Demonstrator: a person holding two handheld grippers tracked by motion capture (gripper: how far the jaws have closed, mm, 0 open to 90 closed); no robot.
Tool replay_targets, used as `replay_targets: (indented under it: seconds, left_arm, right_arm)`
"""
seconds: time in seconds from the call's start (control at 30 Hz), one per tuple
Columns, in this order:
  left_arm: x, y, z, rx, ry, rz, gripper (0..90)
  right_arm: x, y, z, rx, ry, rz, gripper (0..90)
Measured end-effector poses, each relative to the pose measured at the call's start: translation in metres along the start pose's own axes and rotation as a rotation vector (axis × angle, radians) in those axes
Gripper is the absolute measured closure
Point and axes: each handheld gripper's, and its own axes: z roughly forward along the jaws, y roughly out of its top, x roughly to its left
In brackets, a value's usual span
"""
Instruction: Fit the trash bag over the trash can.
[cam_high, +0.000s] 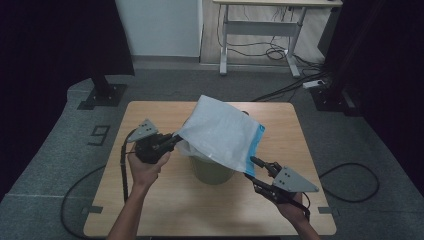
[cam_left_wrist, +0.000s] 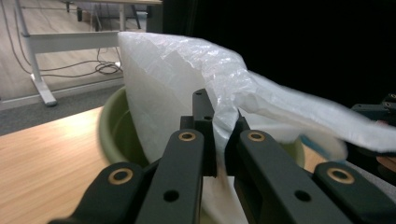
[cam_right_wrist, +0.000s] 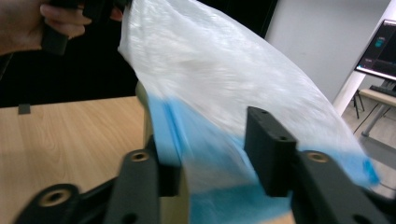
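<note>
Risk: left gripper (cam_high: 172, 141) fingers clamp the white-and-blue plastic bag (cam_high: 222, 134) over the green bin (cam_high: 212, 170), right gripper (cam_high: 256, 169) fingers stand open astride its blue edge, so the unpinned side may sag and miss the rim.

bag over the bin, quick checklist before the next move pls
1. Left gripper pinching the white bag: ok, jaws closed on the film.
2. Right gripper gripping the blue edge: not ok, jaws stand apart around it.
3. Green bin upright on the table: ok.
4. Bag mouth spread around the bin's rim: not ok, it hangs above.
5. Bag free of tears: cannot tell.
</note>
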Motion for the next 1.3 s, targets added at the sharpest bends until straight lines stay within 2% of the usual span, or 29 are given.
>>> replay_targets:
  seconds: [0.13, 0.3, 0.4, 0.63, 0.73, 0.87, 0.9, 0.97, 1.0, 1.1, 1.17, 1.3]
  left_arm:
    - [0.017, -0.007, -0.01, -0.01, 0.007, -0.04, 89.1]
    - [0.031, -0.014, -0.017, -0.016, -0.006, -0.06, 89.0]
    - [0.034, -0.015, -0.017, -0.014, -0.003, -0.061, 89.0]
    - [0.035, -0.013, -0.01, -0.019, -0.012, -0.072, 88.9]
    - [0.036, -0.013, -0.007, -0.016, -0.012, -0.079, 88.9]
    - [0.037, -0.013, -0.004, -0.013, -0.014, -0.084, 88.9]
    - [0.037, -0.013, -0.003, -0.012, -0.013, -0.085, 88.9]
    - [0.037, -0.013, 0.001, -0.007, -0.013, -0.088, 88.9]
    - [0.037, -0.013, 0.003, -0.006, -0.014, -0.091, 88.9]
    - [0.035, -0.011, 0.012, -0.003, -0.026, -0.092, 88.9]
    - [0.03, -0.009, 0.02, 0.005, -0.035, -0.082, 88.9]
    - [0.023, -0.004, 0.034, 0.018, -0.045, -0.07, 88.9]
  right_arm:
    - [-0.006, -0.014, -0.009, 0.03, -0.038, 0.016, 47.6]
    - [-0.026, -0.024, -0.008, 0.07, -0.109, 0.046, 45.2]
    - [-0.042, -0.024, 0.001, 0.086, -0.154, 0.068, 45.1]
    - [-0.079, -0.028, 0.028, 0.118, -0.224, 0.095, 45.4]
    - [-0.093, -0.03, 0.038, 0.116, -0.231, 0.126, 45.7]
    - [-0.106, -0.035, 0.051, 0.101, -0.201, 0.188, 47.3]
    - [-0.109, -0.037, 0.053, 0.095, -0.189, 0.204, 50.4]
    - [-0.112, -0.038, 0.056, 0.071, -0.15, 0.223, 62.0]
    - [-0.113, -0.037, 0.056, 0.061, -0.145, 0.219, 70.3]
    - [-0.114, -0.031, 0.052, 0.051, -0.166, 0.219, 85.1]
    - [-0.115, -0.026, 0.046, 0.039, -0.182, 0.216, 88.3]
    - [-0.119, -0.012, 0.029, 0.018, -0.222, 0.197, 88.5]
